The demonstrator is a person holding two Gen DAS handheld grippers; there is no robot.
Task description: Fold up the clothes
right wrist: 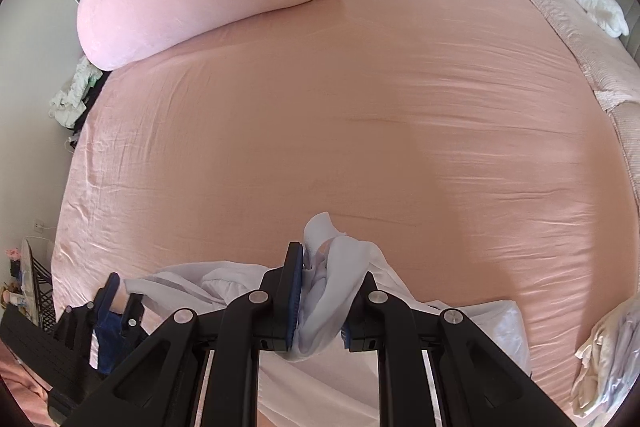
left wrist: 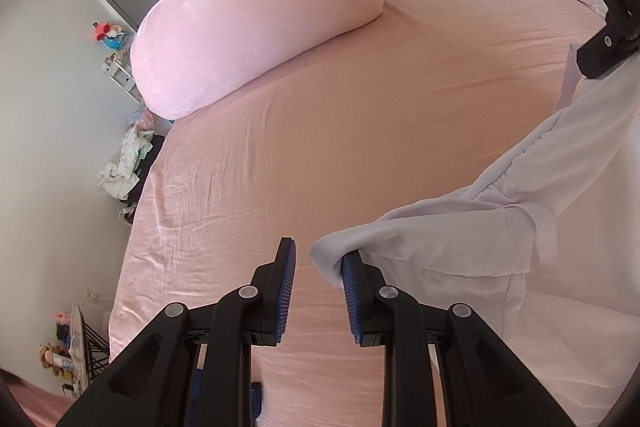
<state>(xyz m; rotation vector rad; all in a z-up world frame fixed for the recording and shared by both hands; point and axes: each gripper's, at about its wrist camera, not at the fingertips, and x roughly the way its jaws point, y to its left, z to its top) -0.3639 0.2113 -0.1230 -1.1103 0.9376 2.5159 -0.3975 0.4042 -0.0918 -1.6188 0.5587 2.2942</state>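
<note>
right gripper (right wrist: 318,301) pinches a bunched edge of the white garment (left wrist: 500,227), lifted and draping over the near side of the pink bed (left wrist: 320,107), while left gripper (left wrist: 318,291) sits spread with cloth brushing one finger, likely needing to close on that corner.

**Occlusions / cut-offs**

Right tongs (right wrist: 320,291): white garment (right wrist: 320,307) bunched between the pads, so the far pad face and the actual grip point are hidden. Garment runs under the tong arms and off the bottom edge; shape unreadable. Left tongs (left wrist: 318,279): garment corner drapes over the right pad tip. Clothes pile (right wrist: 608,359) far right of right tongs, clipped by lens rim. Shelf items (left wrist: 114,35) far left: too small.
</note>
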